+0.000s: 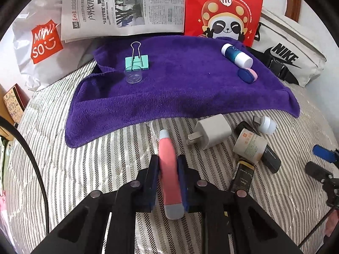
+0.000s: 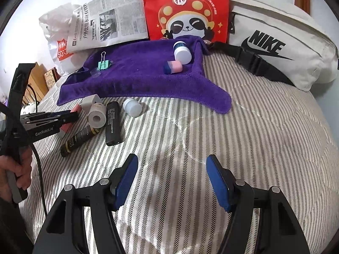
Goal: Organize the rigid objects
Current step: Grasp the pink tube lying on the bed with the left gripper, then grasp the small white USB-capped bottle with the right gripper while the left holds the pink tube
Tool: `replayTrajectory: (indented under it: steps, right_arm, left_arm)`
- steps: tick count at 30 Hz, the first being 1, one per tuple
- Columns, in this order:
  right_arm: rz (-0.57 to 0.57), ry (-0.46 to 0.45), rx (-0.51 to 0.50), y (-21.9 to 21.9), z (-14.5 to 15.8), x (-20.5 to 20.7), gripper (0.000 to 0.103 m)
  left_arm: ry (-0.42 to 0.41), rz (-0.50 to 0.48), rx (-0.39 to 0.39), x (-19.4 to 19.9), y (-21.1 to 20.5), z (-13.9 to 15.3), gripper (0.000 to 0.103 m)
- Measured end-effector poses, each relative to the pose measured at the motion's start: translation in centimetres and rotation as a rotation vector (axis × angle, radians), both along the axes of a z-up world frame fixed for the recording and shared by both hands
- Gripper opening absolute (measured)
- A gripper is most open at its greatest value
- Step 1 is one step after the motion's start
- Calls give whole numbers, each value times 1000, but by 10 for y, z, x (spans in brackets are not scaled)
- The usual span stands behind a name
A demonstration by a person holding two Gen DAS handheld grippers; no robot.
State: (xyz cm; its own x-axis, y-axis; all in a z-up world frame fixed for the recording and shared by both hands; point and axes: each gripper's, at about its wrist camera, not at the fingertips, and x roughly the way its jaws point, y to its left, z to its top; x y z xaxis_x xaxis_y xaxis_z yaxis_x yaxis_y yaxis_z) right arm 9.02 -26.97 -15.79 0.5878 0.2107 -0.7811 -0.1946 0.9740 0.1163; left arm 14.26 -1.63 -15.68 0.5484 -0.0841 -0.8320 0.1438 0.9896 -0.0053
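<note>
The pink tube (image 1: 168,170) with grey ends lies lengthwise between the blue pads of the left gripper (image 1: 168,165), which pinches it at mid-body over the striped bedcover (image 1: 89,169), just near of the purple towel (image 1: 180,89). On the towel, far left, a mint binder clip (image 1: 137,62) rests beside a clear plastic cap (image 1: 134,74); far right lie a blue bottle with a white cap (image 1: 236,54) and a pink-and-blue eraser (image 1: 247,75). To the right of the held tube a cluster sits on the bedcover: a white charger plug (image 1: 209,131), a cream cylinder (image 1: 250,145) lying across a black bar (image 1: 269,157), a dark tube with gold lettering (image 1: 241,176) and a small white bottle (image 1: 266,124). The right gripper (image 2: 171,182) hovers over bare bedcover on the right, its fingers spread wide with nothing between them. Along the far edge stand a newspaper (image 1: 122,6), a red panda bag (image 1: 224,10), a white Nike bag (image 1: 290,53) and a white Miniso bag (image 1: 36,42). In the right wrist view the person's hand (image 2: 19,169) grips the handle of the left tool at the left border
</note>
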Motion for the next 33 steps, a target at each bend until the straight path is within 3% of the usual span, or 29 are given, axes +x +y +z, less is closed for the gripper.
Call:
replayTrajectory:
  steps: [10, 16, 25, 27, 33]
  right_arm:
    - [100, -5, -27, 34, -1, 31, 66]
    - [164, -41, -80, 51, 2, 51, 58]
    - [211, -57, -103, 69, -12, 71, 50]
    - [210, -69, -119, 72, -11, 71, 37]
    - [211, -69, -110, 69, -12, 71, 37]
  left_arm:
    - [-19, 14, 13, 11, 23, 1, 18]
    - [-76, 5, 41, 4, 19, -1, 18]
    - [-76, 13, 28, 4, 20, -1, 18]
    - [-75, 14, 9, 4, 22, -1, 18]
    - [-77, 13, 3, 4, 24, -1, 18]
